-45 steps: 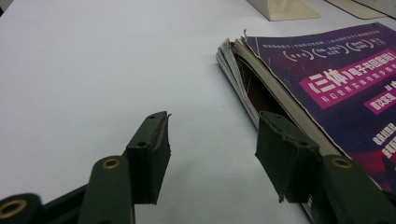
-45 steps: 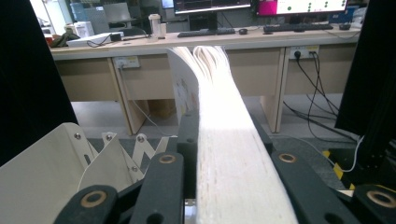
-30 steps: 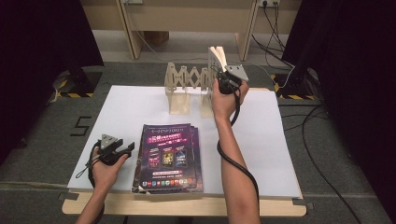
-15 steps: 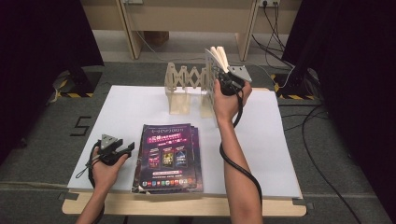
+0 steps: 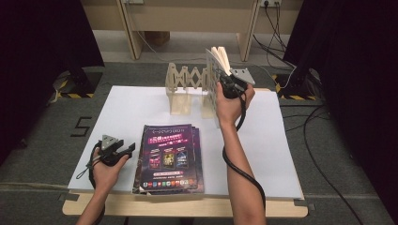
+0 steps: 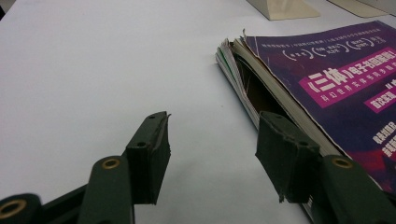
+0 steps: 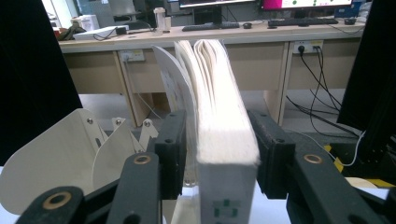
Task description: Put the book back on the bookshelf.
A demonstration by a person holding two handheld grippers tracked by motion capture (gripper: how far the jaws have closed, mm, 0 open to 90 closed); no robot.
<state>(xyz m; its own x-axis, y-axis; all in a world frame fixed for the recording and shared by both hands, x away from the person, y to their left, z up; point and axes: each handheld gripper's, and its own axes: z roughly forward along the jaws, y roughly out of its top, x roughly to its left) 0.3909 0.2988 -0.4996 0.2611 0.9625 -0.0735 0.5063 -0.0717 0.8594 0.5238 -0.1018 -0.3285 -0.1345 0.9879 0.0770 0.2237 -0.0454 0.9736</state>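
Right claw (image 7: 219,154) opening around one book (image 7: 219,112)

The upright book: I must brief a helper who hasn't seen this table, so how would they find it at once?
Start at the white table, then go to the pale folding rack at its far edge. The upright book stands at the rack's right end, between the right gripper jaws. Unlike the purple magazines lying flat near the front, it stands on end with cream pages fanned.
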